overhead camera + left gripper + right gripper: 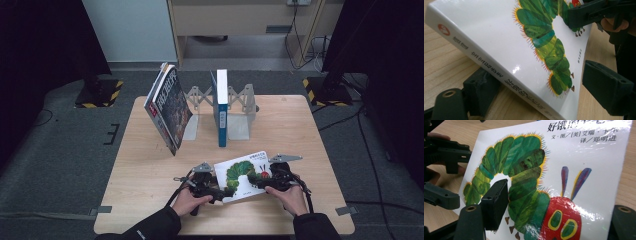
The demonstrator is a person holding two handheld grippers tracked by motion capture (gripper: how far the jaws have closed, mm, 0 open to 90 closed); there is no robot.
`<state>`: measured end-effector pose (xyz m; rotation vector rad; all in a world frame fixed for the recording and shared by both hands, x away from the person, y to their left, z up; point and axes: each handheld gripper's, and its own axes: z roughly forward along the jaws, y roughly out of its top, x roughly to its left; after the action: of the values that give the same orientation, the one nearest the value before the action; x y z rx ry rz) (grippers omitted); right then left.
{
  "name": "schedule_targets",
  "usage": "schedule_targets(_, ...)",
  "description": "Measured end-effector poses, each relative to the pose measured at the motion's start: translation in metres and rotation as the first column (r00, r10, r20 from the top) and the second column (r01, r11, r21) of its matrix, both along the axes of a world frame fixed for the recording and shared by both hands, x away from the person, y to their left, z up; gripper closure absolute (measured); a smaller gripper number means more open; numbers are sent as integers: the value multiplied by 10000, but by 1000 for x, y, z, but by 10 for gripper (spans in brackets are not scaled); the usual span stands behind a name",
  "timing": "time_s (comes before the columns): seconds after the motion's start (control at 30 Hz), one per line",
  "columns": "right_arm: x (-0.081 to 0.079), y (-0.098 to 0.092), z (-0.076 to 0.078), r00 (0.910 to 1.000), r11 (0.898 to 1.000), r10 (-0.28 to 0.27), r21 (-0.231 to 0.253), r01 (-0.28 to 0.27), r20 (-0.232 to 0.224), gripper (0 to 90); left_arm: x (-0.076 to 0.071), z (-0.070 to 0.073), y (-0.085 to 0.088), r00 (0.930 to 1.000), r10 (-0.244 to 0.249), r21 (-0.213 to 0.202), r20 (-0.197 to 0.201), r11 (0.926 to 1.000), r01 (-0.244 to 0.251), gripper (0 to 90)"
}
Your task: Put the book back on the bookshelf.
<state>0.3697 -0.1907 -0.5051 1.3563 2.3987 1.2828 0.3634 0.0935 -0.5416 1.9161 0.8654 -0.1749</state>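
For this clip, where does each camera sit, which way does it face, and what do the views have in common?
High view: above the person's side, looking forward and down on the wooden table; both forearms and the left gripper and right gripper show.
Left gripper view: rides the left gripper, looking along the caterpillar book from its spine; its own jaws straddle that edge.
Right gripper view: rides the right gripper, facing the cover from the opposite edge; its own jaws show.
Shared: all three show the book; each gripper view catches the other gripper.

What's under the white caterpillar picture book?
Under the white caterpillar picture book: the light wooden table, plus one black jaw of the left tongs beneath its spine edge. The book covers the rest.
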Motion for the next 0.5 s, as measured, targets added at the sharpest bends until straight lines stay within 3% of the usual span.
schedule_targets(0.5,-2,8,0,9992,9990,401,172,-401,33,307,0,-1,1,9999,74,-110,-87,9999,-75,143)
